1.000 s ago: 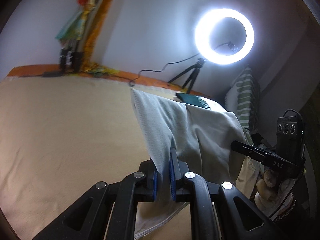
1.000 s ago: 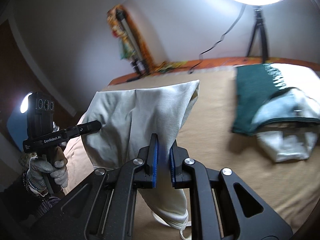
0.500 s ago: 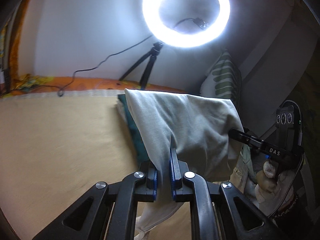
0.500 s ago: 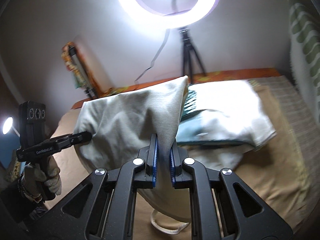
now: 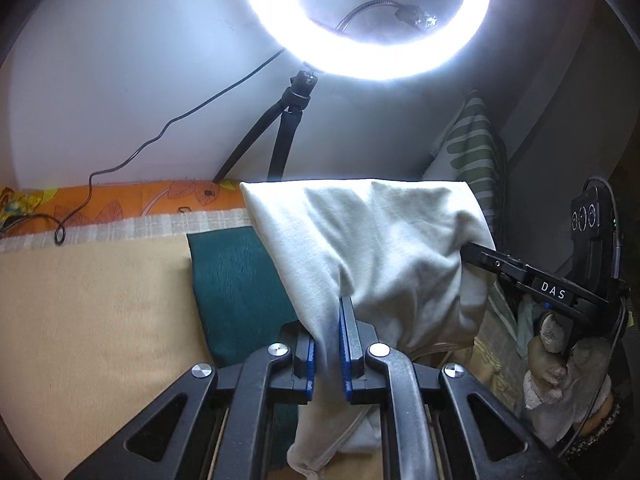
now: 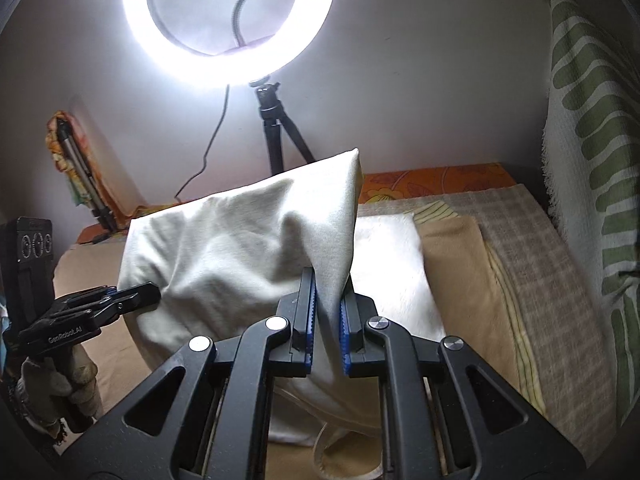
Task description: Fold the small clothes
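Note:
A pale grey-white folded garment (image 5: 380,248) hangs in the air between my two grippers. My left gripper (image 5: 329,344) is shut on its near corner. My right gripper (image 6: 326,320) is shut on the other corner of the same garment (image 6: 240,248). The right gripper also shows at the right of the left wrist view (image 5: 476,254), and the left gripper at the left of the right wrist view (image 6: 150,294). The garment's lower end droops below the jaws. A folded dark green cloth (image 5: 236,280) lies on the tan bed under the garment's left side.
A lit ring light (image 6: 228,20) on a black tripod (image 6: 276,136) stands at the bed's far edge by the wall. A white folded cloth (image 6: 392,264) lies on the bed. A green-and-white striped towel (image 6: 592,140) hangs at the right. The tan bed sheet (image 5: 80,320) spreads left.
Both grippers have swung right and toward the ring light with the garment still held between them. The dark green cloth now lies right beneath the garment.

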A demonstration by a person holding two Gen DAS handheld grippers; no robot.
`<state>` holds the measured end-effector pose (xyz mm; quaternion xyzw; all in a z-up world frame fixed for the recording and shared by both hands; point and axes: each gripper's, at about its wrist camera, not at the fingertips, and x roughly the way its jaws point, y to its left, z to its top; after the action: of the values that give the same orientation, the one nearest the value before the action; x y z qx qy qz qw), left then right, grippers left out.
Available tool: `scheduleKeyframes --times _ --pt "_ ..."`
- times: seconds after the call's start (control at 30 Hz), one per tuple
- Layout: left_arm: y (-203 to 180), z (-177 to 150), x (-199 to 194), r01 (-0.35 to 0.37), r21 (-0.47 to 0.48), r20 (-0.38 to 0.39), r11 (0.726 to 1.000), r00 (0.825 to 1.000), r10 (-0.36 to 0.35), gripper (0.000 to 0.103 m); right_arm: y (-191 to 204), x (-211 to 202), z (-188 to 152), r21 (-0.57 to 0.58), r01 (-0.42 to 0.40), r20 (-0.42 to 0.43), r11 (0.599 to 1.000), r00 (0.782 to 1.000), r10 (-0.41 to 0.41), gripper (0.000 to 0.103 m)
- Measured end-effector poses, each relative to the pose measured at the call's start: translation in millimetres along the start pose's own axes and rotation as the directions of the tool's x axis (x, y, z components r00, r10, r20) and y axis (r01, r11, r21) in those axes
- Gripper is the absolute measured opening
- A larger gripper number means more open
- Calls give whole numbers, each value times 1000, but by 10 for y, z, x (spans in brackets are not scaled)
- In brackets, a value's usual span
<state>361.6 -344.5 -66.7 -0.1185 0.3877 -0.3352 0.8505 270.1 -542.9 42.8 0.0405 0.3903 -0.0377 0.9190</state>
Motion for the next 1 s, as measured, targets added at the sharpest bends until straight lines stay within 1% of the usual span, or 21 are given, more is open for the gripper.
scheduleKeyframes --times 0.1,0.33,0.37,0.4,0.43,0.5,0.57,0.67,0.77,0.93,1.0 --pt "37 32 137 -36 22 -5 999 999 36 7 -41 203 58 -9 19 -10 1000 1000 -19 11" --pt "75 24 349 -96 63 -22 993 995 98 8 -107 520 43 -17 56 -41 998 998 -57 11" --pt "73 19 368 -112 71 -20 991 993 114 9 -98 563 41 -22 71 -46 997 996 -72 11" --pt "68 19 380 -130 76 -19 989 991 132 12 -92 594 40 -28 88 -49 996 995 -89 11" --pt "71 17 381 -148 78 -17 986 989 150 14 -82 621 40 -33 119 -51 992 991 -121 11" --pt "92 16 366 -158 69 -15 985 987 160 20 -91 639 43 -38 159 -52 987 986 -161 12" --pt "103 12 326 -161 65 -13 985 987 162 22 -107 603 47 -25 171 -48 985 984 -172 18" --pt "89 0 239 -162 73 -11 984 986 164 23 -123 488 46 0 170 -29 985 985 -170 18" --pt "77 -3 108 -165 69 1 984 986 165 25 -112 368 52 12 172 -16 985 985 -172 18" --pt "-5 -19 -154 -173 85 23 981 985 172 30 31 111 68 12 184 10 983 983 -184 18" --pt "-58 -35 -250 -179 98 30 979 984 177 31 87 19 78 19 182 22 983 983 -183 18"
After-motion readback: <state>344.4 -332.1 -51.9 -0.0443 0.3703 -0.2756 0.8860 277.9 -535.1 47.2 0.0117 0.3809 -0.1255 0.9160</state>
